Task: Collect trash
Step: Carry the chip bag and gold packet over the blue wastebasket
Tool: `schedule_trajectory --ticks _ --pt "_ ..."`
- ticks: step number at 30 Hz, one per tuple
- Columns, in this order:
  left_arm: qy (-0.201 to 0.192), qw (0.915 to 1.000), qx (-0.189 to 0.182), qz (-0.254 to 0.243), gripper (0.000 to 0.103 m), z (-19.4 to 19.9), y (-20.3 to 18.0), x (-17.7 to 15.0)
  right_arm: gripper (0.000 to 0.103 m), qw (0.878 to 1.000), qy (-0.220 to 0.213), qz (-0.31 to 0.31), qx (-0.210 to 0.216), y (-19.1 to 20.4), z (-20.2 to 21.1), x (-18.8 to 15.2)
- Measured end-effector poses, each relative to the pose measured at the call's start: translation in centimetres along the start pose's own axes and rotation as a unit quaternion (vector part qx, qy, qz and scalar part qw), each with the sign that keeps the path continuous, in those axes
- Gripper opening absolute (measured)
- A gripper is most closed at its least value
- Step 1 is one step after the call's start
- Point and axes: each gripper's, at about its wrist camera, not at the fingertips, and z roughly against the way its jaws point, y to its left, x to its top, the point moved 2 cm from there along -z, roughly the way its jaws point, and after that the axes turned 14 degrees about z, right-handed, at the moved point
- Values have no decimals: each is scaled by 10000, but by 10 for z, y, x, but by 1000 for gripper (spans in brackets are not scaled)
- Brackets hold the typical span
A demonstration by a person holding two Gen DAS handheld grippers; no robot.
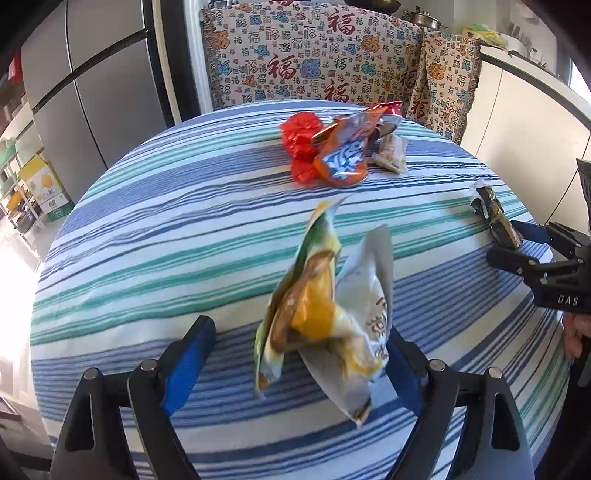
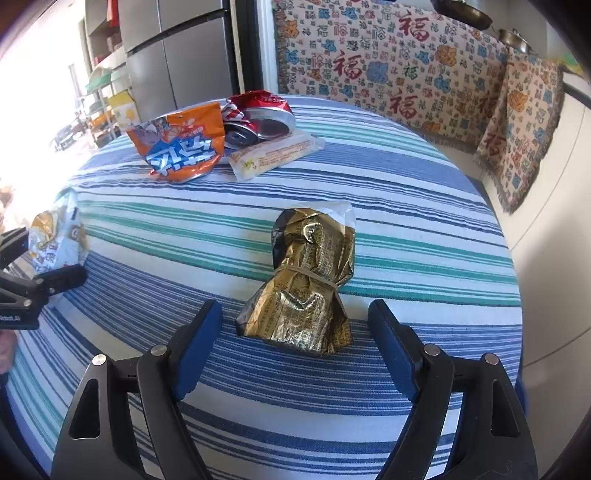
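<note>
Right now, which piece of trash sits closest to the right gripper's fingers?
The crumpled gold foil wrapper tied with a band, lying just ahead of the open fingers; the other wrappers lie farther off.

A home kitchen-dining corner: a round table under a striped cloth point(image 1: 184, 229), a steel refrigerator point(image 2: 184, 55), pots point(image 1: 424, 18) on the counter, a patterned throw point(image 1: 314, 55)
</note>
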Motion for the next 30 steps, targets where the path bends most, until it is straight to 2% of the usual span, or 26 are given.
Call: schedule_trajectory --ticks 2,4,7,14,15,16,17,18,19,22,25,30 --pt "59 9999 -108 26 88 4 4 -3 82 9998 102 -54 172 -1 3 0" --pt "76 9990 -422 110 88 9 4 -2 83 9983 140 -314 473 -8 9 3" --pt "47 9976 -681 85 88 13 -4 8 83 9964 258 -561 579 -18 16 16" --pt "243 9969 -279 -690 87 8 -18 16 82 9949 917 -289 321 -24 -2 48" --pt "249 9969 -264 -699 84 9 -16 15 79 9941 1009 -263 302 -23 -6 49" --pt "271 9969 -277 -688 70 9 -14 16 76 9932 1091 -244 314 -22 -10 49" --pt "336 9967 -353 -650 61 10 -12 16 65 9928 1130 -230 331 -22 -12 49" --pt "385 9967 -406 -582 53 10 -10 16 45 9927 1134 -223 349 -21 -13 48" --pt "384 9970 -429 -516 49 10 -9 17 35 9929 1112 -219 354 -21 -11 47" --pt "370 9973 -543 -321 41 13 -6 16 31 9953 870 -247 359 -20 4 44" --pt "339 9967 -706 -220 39 20 -13 15 31 9968 639 -285 399 -23 23 39" --pt "218 9940 -1040 -269 39 37 -45 18 31 9973 388 -453 438 -37 55 23"
